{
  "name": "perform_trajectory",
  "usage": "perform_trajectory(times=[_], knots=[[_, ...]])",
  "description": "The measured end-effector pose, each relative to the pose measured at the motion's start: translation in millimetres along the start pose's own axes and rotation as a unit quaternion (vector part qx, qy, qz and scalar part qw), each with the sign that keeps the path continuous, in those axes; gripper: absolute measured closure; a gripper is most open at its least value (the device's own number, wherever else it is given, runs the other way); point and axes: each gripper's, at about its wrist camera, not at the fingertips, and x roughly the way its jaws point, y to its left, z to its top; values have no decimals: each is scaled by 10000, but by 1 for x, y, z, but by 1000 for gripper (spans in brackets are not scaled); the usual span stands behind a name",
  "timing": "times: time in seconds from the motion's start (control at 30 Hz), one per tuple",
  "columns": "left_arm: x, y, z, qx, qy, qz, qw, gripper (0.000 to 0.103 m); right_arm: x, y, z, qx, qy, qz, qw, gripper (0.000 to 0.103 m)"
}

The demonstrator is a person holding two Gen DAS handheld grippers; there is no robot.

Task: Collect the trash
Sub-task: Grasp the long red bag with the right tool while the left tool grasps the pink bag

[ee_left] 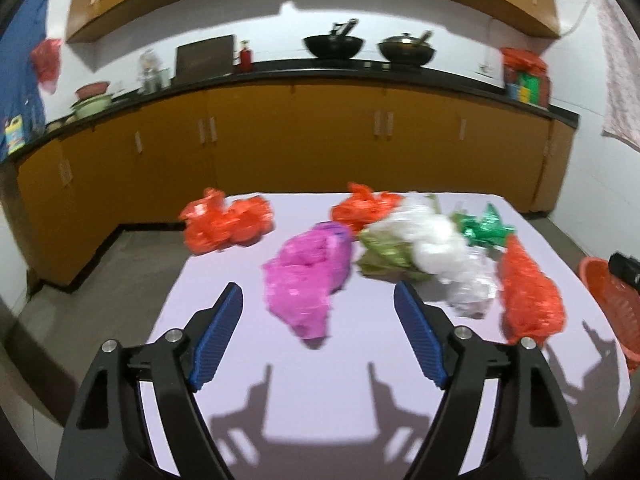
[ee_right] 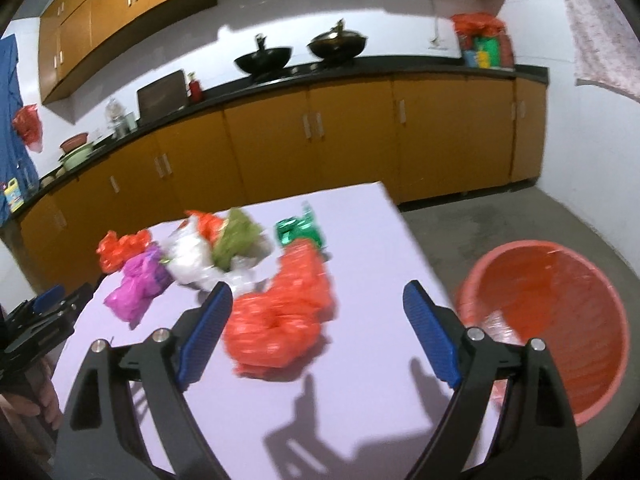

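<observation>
Crumpled plastic bags lie on a pale lilac table (ee_left: 320, 400). My left gripper (ee_left: 318, 300) is open and empty above the table, its fingers on either side of a pink bag (ee_left: 306, 280). Beyond lie orange bags (ee_left: 226, 220) (ee_left: 362, 206), a white bag (ee_left: 436, 240), an olive wrapper (ee_left: 384, 254), a green foil wrapper (ee_left: 484, 228) and a long orange bag (ee_left: 528, 292). My right gripper (ee_right: 318, 300) is open and empty over that long orange bag (ee_right: 280, 312). The pink bag (ee_right: 138, 284) and green foil (ee_right: 300, 232) also show in the right wrist view.
A red round basket (ee_right: 560, 320) stands on the floor right of the table; its rim shows in the left wrist view (ee_left: 612, 300). Yellow kitchen cabinets (ee_left: 300, 136) with woks on a dark counter run along the back wall. The left gripper (ee_right: 40, 312) appears at the table's left edge.
</observation>
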Motion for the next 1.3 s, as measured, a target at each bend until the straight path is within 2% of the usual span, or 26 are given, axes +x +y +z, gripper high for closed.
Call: perform_trajectory(times=[0.17,0.23,0.37,0.67,0.77,0.83,0.97,1.03,1.1,1.13,1.17,1.23,1.3], knots=[[19,21,-1,-186,142,131,9996,15,32,30,-6,-13,312,35,9995,18],[27,23,1,-171,203,120,9996,14,43,35,-8,3,416,-27,9991,16],[50,23,4,-216,414,108,9989,6,61,39,-13,-12,559,-204,9982,14],[89,18,7,-209,820,109,9964,6,87,46,-18,-192,731,-410,9963,15],[99,17,9,-203,940,140,9953,6,89,45,-20,-195,768,-426,9959,22],[105,17,9,-176,1020,172,9945,6,91,44,-20,-196,822,-416,9956,33],[118,16,7,-119,1255,218,9918,7,93,41,-23,-158,882,-406,9952,41],[122,15,6,-147,1340,135,9908,17,92,40,-23,-155,881,-395,9952,45],[126,16,3,-191,1460,20,9891,36,91,38,-23,-145,883,-378,9953,48],[127,16,2,-217,1500,-40,9884,40,91,38,-23,-133,882,-372,9953,50],[127,16,0,-226,1516,-77,9882,49,90,37,-24,-120,887,-361,9953,51],[125,16,-1,-233,1493,-160,9884,56,89,35,-24,-110,890,-347,9954,54],[121,16,0,-213,1404,-254,9895,73,88,34,-24,-115,889,-335,9954,56]])
